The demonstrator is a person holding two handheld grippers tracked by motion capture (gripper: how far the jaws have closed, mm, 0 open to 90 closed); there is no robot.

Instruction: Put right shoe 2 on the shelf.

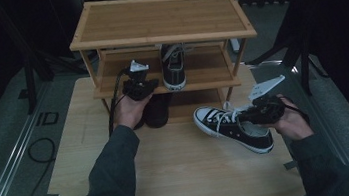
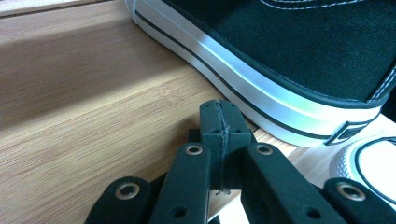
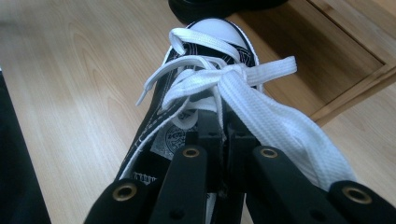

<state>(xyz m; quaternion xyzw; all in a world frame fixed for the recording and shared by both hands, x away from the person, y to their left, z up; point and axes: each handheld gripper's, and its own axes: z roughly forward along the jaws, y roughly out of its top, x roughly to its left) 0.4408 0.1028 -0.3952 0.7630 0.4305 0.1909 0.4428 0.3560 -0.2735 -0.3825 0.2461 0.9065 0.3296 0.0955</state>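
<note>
While the wooden shoe rack (image 1: pixel 160 19) stands at the far side of the surface (image 1: pixel 172 174), two claws work with black sneakers.

On the middle shelf (image 1: pixel 204 69) one sneaker (image 1: pixel 174 68) stands with its heel to the near side, and the left claw (image 1: pixel 140 86) is just left of it, its jaws pressed together with nothing between them. At the right, the second sneaker (image 1: pixel 234 128) is over the surface, toe pointing far-left; the right claw (image 3: pixel 219 130) is closed on its tongue among the white laces (image 3: pixel 233 84).
</note>
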